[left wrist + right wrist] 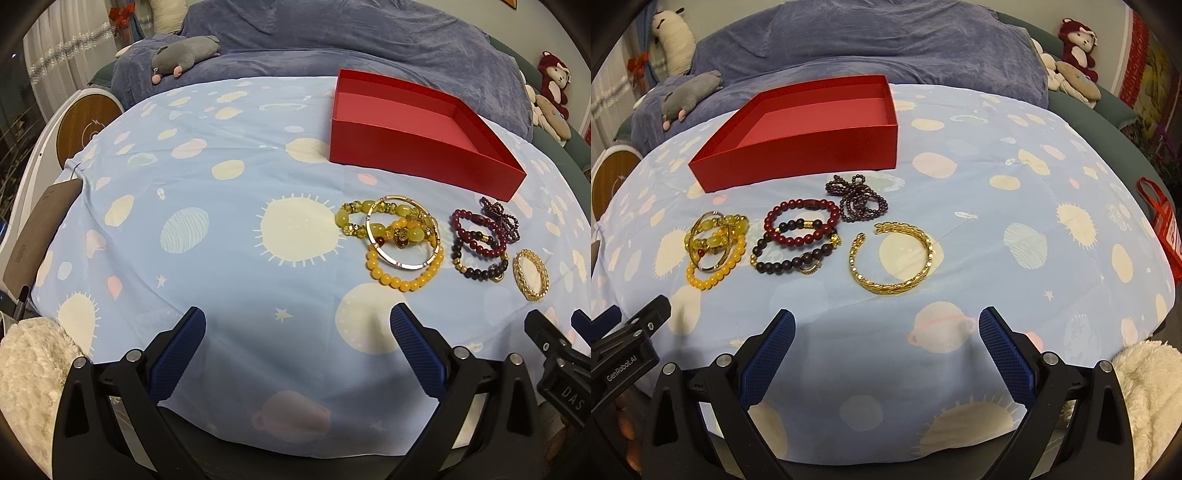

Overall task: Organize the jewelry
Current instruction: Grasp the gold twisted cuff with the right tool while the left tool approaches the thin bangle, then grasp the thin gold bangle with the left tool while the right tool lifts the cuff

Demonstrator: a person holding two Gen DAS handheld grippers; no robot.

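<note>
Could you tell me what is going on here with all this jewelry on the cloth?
A person holds a hand-held gripper in each hand, the left hand-held gripper and right hand-held gripper, both open and holding nothing. Sorting has not begun: the red box is empty. In front of it on the blue cloth lie the yellow bead bracelets, dark red bead bracelets, a purple bead strand and a gold cuff bracelet.
</note>
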